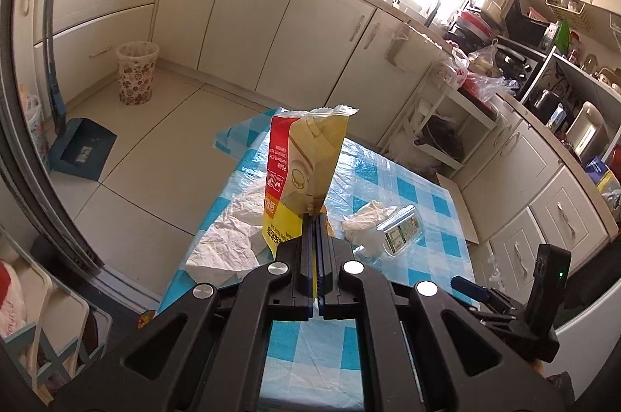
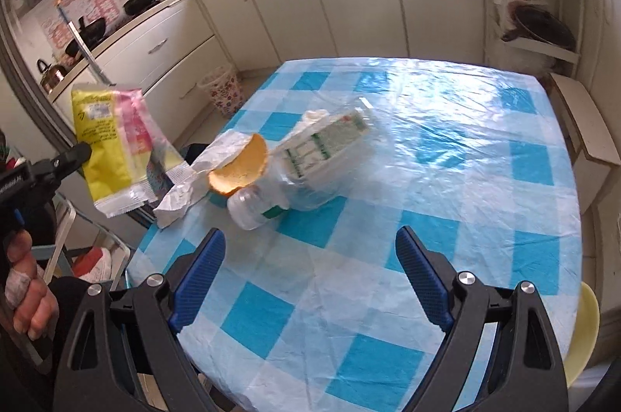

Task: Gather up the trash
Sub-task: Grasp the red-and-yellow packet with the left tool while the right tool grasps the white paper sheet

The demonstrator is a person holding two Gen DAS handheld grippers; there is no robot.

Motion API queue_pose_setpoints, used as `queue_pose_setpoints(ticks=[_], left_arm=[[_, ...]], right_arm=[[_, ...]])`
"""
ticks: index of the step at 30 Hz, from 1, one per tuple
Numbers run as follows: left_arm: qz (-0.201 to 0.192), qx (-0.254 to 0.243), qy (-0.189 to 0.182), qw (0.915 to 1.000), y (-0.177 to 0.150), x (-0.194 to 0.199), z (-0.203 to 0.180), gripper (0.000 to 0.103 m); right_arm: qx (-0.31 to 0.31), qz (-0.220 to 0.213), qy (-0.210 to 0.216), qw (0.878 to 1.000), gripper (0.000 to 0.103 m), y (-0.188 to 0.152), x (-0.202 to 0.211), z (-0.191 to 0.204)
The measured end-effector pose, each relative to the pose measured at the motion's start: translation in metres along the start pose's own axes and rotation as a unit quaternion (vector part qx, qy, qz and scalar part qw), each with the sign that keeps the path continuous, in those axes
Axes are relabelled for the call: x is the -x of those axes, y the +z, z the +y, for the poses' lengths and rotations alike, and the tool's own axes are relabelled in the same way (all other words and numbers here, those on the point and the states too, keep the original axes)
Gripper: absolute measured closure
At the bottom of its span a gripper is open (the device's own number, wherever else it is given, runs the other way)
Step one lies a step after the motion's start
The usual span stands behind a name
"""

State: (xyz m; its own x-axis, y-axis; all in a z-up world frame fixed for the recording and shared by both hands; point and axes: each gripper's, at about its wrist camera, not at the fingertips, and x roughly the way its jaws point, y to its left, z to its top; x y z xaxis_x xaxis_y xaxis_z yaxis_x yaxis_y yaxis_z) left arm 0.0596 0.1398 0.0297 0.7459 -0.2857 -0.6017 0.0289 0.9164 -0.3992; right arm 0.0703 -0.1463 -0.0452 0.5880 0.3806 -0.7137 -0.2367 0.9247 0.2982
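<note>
A: Left claw [image 1: 314, 218]?
B: Clamped on the wrapper [image 1: 300, 175], by its lower edge. Held upright, clear above the counter [image 1: 407, 187], torn top uppermost.

A: And from the right wrist view?
B: Same wrapper [image 2: 116, 148] at the left, off the counter's edge, in the air. Pinched by the left claw [image 2: 83, 152], with a hand [image 2: 27, 299] on the grip below.

A: Right claw [image 2: 310, 276]?
B: Spread wide, nothing between the blue pads [image 2: 200, 280]. Hung over the checked cloth, near the counter's [image 2: 465, 179] close edge, apart from the trash.

A: Trash left on the counter?
B: Clear bottle [image 2: 310, 160] on its side, cap end toward the camera. Orange peel [image 2: 242, 165] just beside it, touching or nearly so; could not tell which. Crumpled paper [image 2: 202, 175] behind the peel, at the left edge. Something white behind the bottle; could not tell what.

A: Seen from the left wrist too?
B: Bottle [image 1: 396, 231] right of the claw, with a white wad [image 1: 368, 218] against it. Paper [image 1: 229, 233] left of the claw. Peel mostly hidden behind the wrapper.

A: Bin?
B: Flowered bin [image 1: 136, 72] on the floor by the cabinets, lined with a bag, well apart from the counter. Blue dustpan [image 1: 83, 150] nearer on the floor. Bin [image 2: 223, 90] also visible past the far left corner.
</note>
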Motion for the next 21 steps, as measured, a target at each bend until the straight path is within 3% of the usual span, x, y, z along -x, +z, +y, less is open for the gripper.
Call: queue_pose_setpoints(ticks=[7, 15, 21], left_arm=[[-0.053, 0.020, -0.009, 0.9983, 0.011, 0.036, 0.028, 0.101], [-0.094, 0.058, -0.007, 0.9939, 0.017, 0.068, 0.068, 0.101], [-0.098, 0.071, -0.007, 0.9926, 0.016, 0.075, 0.085, 0.101]], right_arm=[[0.140, -0.013, 0.047, 0.989, 0.017, 0.001, -0.021, 0.086], [0.188, 0.015, 0.060, 0.980, 0.017, 0.045, -0.097, 0.146], [0.205, 0.080, 0.045, 0.974, 0.017, 0.060, -0.170, 0.163]])
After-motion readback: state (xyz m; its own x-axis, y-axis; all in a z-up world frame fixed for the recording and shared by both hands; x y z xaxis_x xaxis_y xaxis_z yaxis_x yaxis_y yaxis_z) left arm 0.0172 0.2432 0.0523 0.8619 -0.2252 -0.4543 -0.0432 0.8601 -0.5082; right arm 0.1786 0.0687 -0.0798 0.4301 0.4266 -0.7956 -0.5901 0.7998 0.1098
